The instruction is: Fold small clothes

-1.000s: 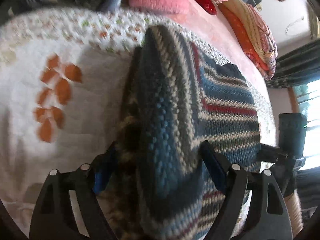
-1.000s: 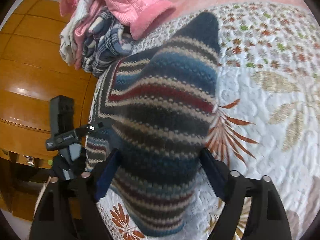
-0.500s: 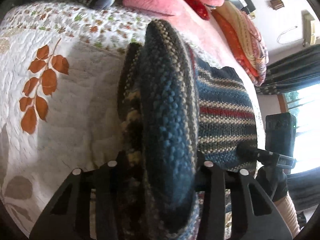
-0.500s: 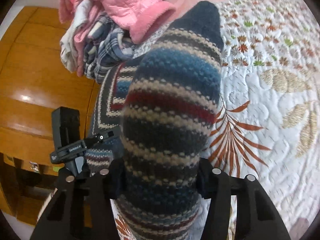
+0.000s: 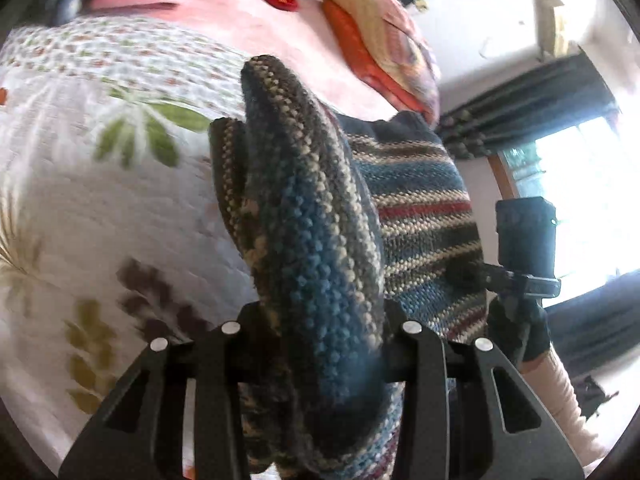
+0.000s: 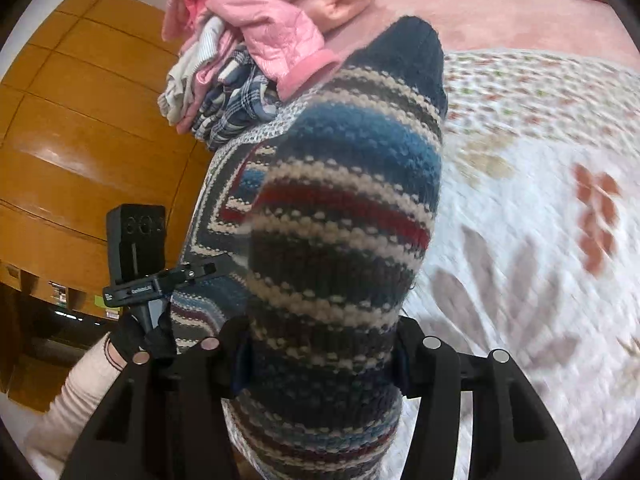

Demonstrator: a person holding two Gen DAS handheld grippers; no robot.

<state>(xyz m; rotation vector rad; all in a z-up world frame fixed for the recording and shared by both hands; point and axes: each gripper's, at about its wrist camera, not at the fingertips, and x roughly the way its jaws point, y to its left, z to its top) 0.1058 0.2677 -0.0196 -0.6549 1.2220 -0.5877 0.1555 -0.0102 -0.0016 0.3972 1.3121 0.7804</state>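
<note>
1. My left claw and right claw are each clamped on a bunched edge of the sweater, lifted off the quilt.
2. Fold is mid-way, I judge; laying down remains.
3. Sweater: thick striped knit, blue, red, cream.
4. Unfolded pile at 11 o'clock in the right view.

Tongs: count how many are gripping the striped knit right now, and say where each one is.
2. The left tongs pinch a bunched fold of the striped knit on its left side; the right tongs clamp a fold on its right side. Each shows in the other's view.
</note>
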